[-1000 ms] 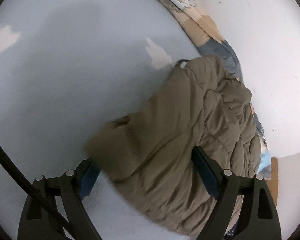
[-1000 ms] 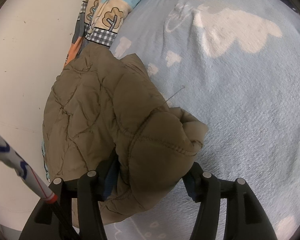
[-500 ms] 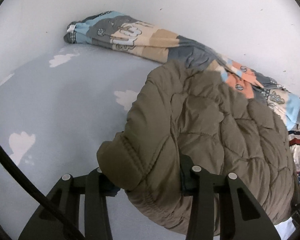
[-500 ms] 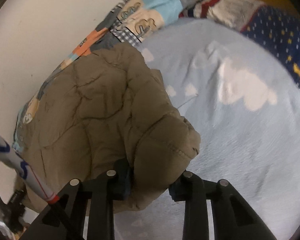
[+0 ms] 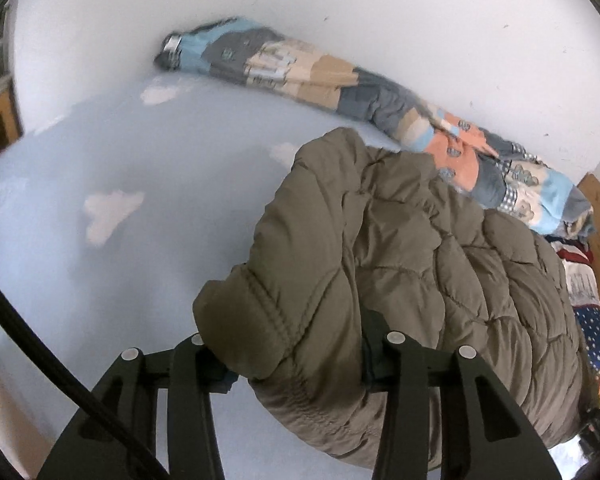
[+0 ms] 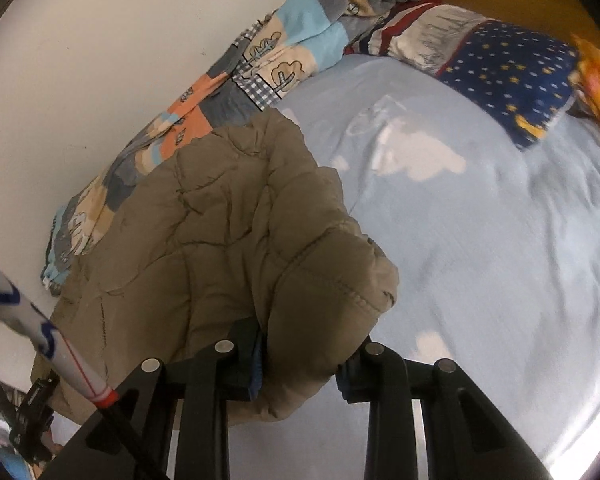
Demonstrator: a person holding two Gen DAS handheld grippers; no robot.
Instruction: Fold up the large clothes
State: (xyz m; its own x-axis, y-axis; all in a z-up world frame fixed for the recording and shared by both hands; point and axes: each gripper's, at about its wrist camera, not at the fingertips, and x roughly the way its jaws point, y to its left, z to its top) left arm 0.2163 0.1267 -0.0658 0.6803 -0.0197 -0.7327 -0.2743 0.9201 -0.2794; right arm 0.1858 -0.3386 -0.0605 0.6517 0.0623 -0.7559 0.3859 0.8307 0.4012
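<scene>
Both jaws are clamping jacket (image 5: pixel 400 264) corners, left gripper (image 5: pixel 296 354) easing slightly, right gripper (image 6: pixel 300 354) firm, and we're risking puffy fabric slipping loose above the bed (image 5: pixel 140 248).

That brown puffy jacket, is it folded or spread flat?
Neither: the jacket is bunched, each claw, left and right, pinching a thick edge while the rest slumps on the blue sheet.

— What carries everything?
— A bed (image 6: pixel 480 240) with a pale blue, cloud-printed sheet.
— And lying on it?
— A patchwork quilt (image 5: pixel 340 76) along the wall and a star-patterned pillow (image 6: pixel 508 68) at its end.
</scene>
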